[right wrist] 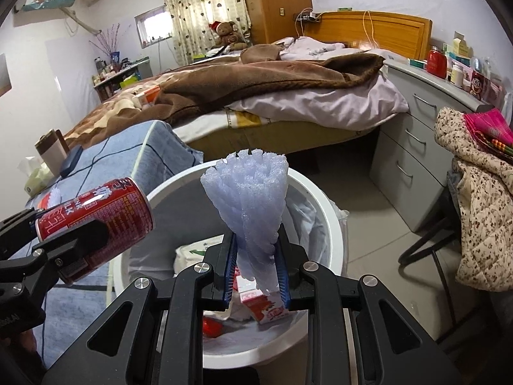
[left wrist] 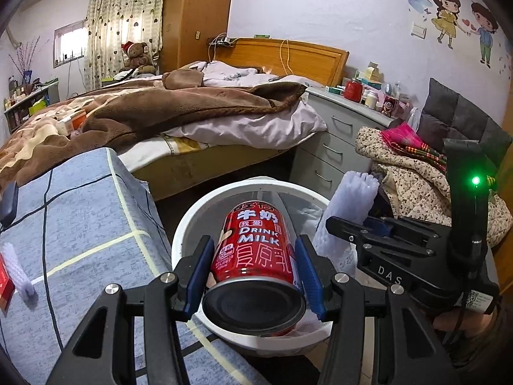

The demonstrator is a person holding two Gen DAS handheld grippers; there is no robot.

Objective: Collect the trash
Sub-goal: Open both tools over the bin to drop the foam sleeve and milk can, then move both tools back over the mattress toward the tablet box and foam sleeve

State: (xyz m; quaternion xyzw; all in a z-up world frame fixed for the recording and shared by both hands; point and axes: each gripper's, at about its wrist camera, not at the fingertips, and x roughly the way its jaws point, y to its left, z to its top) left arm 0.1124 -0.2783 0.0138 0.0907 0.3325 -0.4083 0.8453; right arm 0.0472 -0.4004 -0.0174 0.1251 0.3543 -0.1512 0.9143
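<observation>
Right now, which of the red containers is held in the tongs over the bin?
The red milk can, clamped in the left tongs above the white bin. The red jar stands on the grey dresser, and the red-and-white carton lies inside the bin.

A lived-in home bedroom: unmade bed [left wrist: 198, 109], wooden headboard [left wrist: 288, 56], teddy bear [left wrist: 136, 54] (curtained window behind), cluttered dresser [left wrist: 336, 122].

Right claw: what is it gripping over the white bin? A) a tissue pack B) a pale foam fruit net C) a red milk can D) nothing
B: the right claw is shut on the pale foam net above the white bin; the red milk can sits in the left claw.
</observation>
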